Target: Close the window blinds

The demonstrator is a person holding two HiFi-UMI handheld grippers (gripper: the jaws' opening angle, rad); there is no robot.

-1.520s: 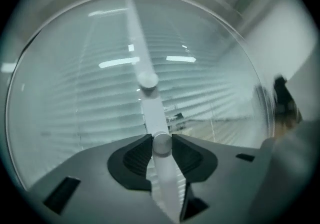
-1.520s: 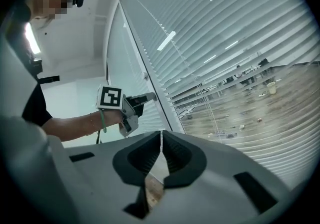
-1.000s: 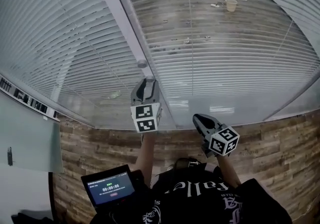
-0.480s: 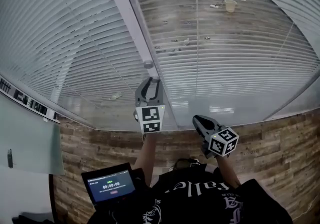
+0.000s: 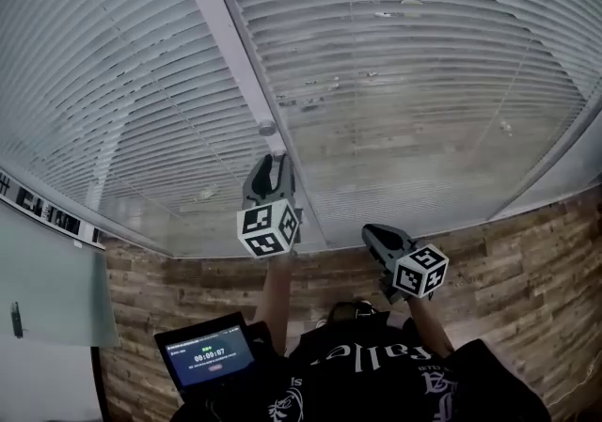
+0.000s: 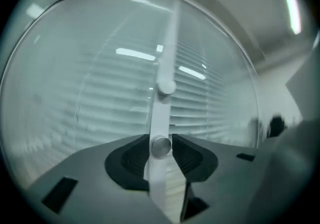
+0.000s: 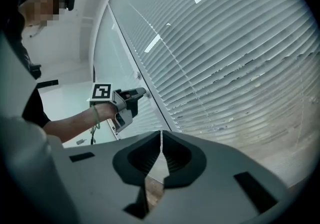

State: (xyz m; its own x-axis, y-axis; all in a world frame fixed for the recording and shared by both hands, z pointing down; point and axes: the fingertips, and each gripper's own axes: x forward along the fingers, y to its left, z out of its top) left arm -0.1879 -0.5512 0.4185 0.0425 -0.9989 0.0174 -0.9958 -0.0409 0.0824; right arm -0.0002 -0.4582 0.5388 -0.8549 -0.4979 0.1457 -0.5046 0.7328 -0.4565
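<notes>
**Writing.** A small screen at the person's waist shows a timer reading 00:00:07; the smaller lines around it are too fine to read. The black shirt carries white Gothic lettering, cut off by folds and not legible as a whole word. A strip of dark marks runs along the left wall, and it is unreadable. Each gripper bears a cube with black-and-white square markers.

**Left gripper**. It is raised against the white mullion that divides the two glazed panes. Its own view shows a metal tilt knob on the mullion, with the two dark pads closed against its sides. A second knob sits higher on the same strip, beyond the jaw tips and untouched. From the right gripper view, the left gripper is seen side-on with its tip at the mullion.

**Right gripper**. It is held lower and to the right, well apart from the mullion and short of the glass. Its jaw tips meet with nothing between them.

**Window blinds**. White horizontal slats hang behind the glass on both sides of the mullion, with narrow gaps between them through which a speckled surface shows. A wood-plank surface runs below the panes.
</notes>
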